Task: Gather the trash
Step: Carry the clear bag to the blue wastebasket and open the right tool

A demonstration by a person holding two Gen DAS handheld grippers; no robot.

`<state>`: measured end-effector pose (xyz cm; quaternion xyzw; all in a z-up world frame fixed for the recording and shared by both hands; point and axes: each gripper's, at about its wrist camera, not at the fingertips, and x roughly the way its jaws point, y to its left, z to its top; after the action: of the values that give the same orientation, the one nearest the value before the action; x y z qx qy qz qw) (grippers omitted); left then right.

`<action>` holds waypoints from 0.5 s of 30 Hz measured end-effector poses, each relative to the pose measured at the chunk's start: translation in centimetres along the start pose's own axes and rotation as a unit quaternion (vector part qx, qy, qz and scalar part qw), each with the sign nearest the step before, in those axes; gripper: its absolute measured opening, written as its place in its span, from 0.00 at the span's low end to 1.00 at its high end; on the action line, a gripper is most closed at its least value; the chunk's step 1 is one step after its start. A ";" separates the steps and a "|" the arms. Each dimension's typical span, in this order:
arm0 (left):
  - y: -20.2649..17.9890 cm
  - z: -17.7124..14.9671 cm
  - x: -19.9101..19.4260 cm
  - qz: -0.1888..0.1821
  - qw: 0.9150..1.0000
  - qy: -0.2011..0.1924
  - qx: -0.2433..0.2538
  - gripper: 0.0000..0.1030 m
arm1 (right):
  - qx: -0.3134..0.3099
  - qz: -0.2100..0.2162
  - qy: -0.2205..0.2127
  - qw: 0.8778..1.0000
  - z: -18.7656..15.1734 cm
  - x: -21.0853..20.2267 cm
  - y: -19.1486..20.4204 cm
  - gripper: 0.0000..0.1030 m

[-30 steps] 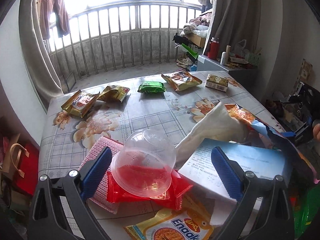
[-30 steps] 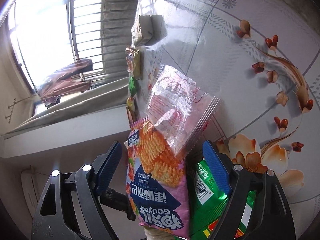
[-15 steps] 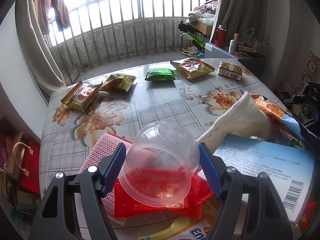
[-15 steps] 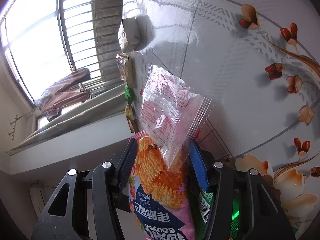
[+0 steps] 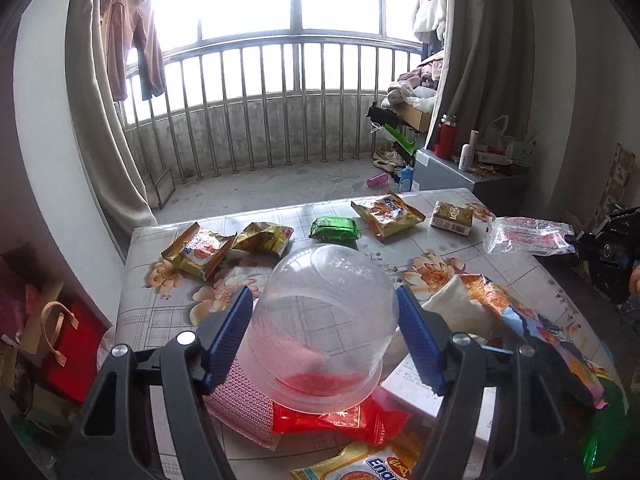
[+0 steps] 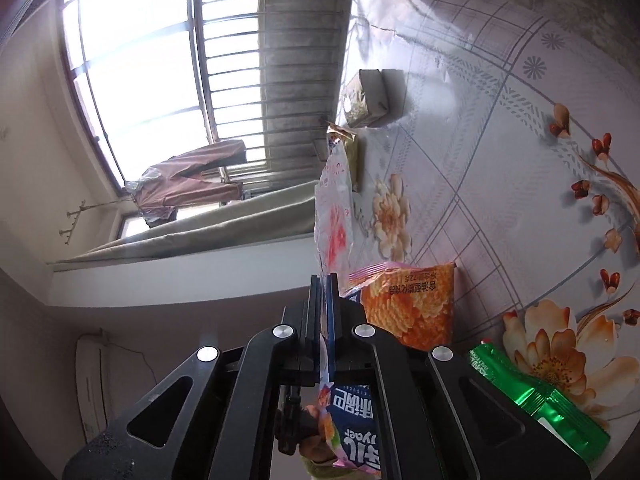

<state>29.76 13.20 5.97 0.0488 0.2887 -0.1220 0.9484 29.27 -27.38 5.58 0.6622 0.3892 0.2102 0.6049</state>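
Note:
My left gripper (image 5: 325,320) is shut on a clear plastic dome cup (image 5: 326,320), held mouth-down and lifted just above a red wrapper (image 5: 340,418) and a pink woven cloth (image 5: 240,400). My right gripper (image 6: 324,292) is shut on a clear plastic bag with red print (image 6: 334,216), held off the table; the same bag (image 5: 524,236) and gripper (image 5: 608,248) show at the right in the left wrist view. An orange and blue snack bag (image 6: 404,304) lies below the right gripper.
The floral table (image 5: 340,224) carries gold packets (image 5: 198,248), a green packet (image 5: 335,229), a noodle packet (image 5: 387,210) and a small box (image 5: 451,214) at its far side. A white box (image 5: 420,384) and torn snack bag (image 5: 540,332) lie near right. A green wrapper (image 6: 540,396) lies by my right gripper.
My left gripper closed on the dome cup and lifted it off the red wrapper. My right gripper closed fully on the clear bag and raised it off the snack bag.

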 end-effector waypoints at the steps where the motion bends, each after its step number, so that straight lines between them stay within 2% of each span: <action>1: -0.3 0.4 -0.9 -0.001 1.000 -0.008 0.000 0.69 | -0.008 0.007 -0.003 1.000 -0.2 -0.4 0.5 0.01; 7: -4.1 2.5 -6.2 -0.038 0.998 -0.046 0.005 0.69 | -0.044 0.052 -0.029 0.997 -3.0 -5.4 2.2 0.01; 11: -9.0 3.5 -8.8 -0.103 0.993 -0.051 0.016 0.69 | -0.058 0.068 -0.068 0.994 -5.9 -10.7 1.4 0.01; 15: -16.3 4.4 -9.6 -0.181 0.982 -0.034 0.044 0.69 | -0.046 0.076 -0.129 0.988 -9.5 -18.1 -2.5 0.01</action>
<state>20.18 -1.31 14.59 0.0332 0.2543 -0.3062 0.9168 10.52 -35.38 8.36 0.6825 0.2466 0.1864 0.6623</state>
